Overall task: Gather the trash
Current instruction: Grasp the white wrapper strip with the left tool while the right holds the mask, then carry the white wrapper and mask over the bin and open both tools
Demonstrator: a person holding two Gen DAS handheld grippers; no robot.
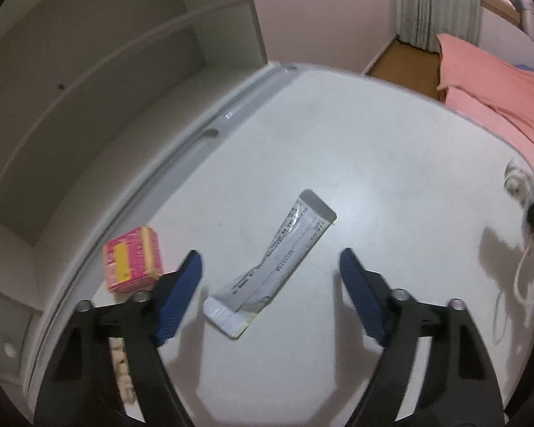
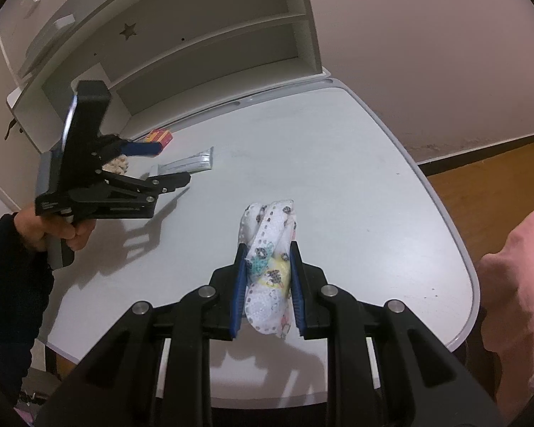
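The left tool (image 1: 270, 277) hangs over the white table (image 1: 373, 149) with its blue pads (image 1: 361, 295) set apart and nothing between them. Just ahead of it a flattened silver wrapper (image 1: 270, 267) lies on the table, printed side up, one end toward the tool and the other angled away to the right. To the left of the wrapper, near the table's back edge, sits a small pink and yellow box (image 1: 133, 263). A lumpy beige piece (image 1: 121, 366) shows under the left finger of that tool; what it is cannot be told.

The right tool (image 2: 268, 277) is clamped on a bundle of white patterned material (image 2: 270, 249), which stands up between the blue pads and above the table top. From this side, a hand (image 2: 58, 229) in a dark sleeve (image 2: 10, 291) holds the left tool's grip.

Behind the table stands a white shelf unit (image 2: 210, 46) with a star cut-out (image 2: 127, 31). A pink blanket (image 1: 495, 96) lies off to the right, and a white cord (image 1: 527, 270) trails near the table's right edge.
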